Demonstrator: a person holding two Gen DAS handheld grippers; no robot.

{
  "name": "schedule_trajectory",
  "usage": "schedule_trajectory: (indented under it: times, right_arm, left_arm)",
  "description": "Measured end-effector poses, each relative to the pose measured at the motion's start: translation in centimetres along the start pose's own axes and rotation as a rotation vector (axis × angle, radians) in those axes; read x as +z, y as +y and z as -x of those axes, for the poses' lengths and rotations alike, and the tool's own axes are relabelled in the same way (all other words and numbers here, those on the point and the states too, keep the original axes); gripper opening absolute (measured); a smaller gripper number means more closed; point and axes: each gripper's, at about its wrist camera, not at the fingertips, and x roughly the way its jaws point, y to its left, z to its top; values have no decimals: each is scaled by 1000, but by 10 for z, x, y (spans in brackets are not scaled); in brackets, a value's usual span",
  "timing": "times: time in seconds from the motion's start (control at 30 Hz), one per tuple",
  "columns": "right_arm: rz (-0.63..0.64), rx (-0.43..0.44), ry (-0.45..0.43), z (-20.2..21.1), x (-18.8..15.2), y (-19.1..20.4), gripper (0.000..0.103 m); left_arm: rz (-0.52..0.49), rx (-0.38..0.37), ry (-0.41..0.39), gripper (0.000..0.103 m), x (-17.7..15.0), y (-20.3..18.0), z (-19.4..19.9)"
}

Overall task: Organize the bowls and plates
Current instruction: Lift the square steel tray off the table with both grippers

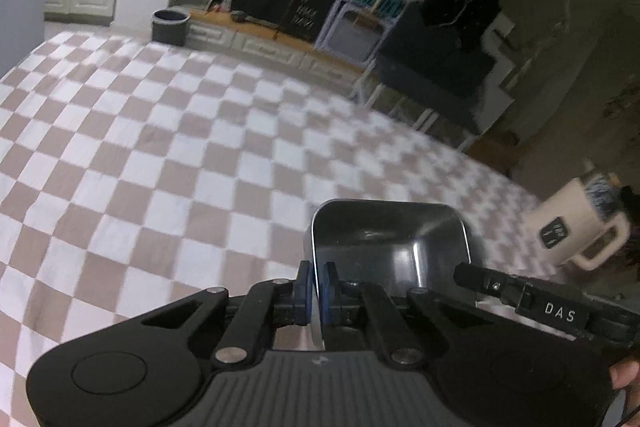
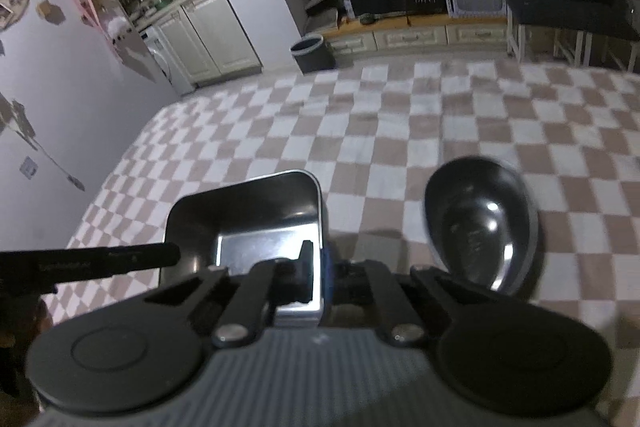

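- The left gripper (image 1: pixel 316 283) is clamped on the left wall of a square metal tray (image 1: pixel 390 239), one blue pad inside the wall and one outside.
- The right gripper (image 2: pixel 318 267) pinches the same tray (image 2: pixel 240 211) by its right wall.
- The tray sits on a checkered cloth (image 1: pixel 160 147).
- Just right of the tray lies a round metal bowl (image 2: pixel 480 223), apart from it.
- A cream mug (image 1: pixel 576 227) stands near the cloth's right edge.
- Farther off, a dark bin (image 2: pixel 312 53) stands on the floor beside the low cabinets.
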Motion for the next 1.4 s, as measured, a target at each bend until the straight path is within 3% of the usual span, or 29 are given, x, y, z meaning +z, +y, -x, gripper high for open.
schedule_trajectory:
  times: [0.33,0.6,0.8,0.97,1.27,1.4]
  right_arm:
    - [-54,-49,-102,113,-38,-31,7]
    - [-90,-81,-135,180,-85,-61,9]
    - [-152,-160,-51,186,-121,-88,8]
    - [-165,-216,5,177,-130,-94,8]
    - [-158,-301,131,151,-144,-107,8]
    - [-165,-309,148,150,-149,-114,8]
  left_arm:
    - [-32,-164,-48,5,-42,-76,42]
    - [-124,-198,3,5,-82,-131,41]
    - [-213,-185,67,5,-115,-158,25]
    - [-214,-158,128,5,-139,-162,4]
    - [-296,-116,216,5,-156,-175,-25]
    - [-326,-96,250,5,-163,-179,-33]
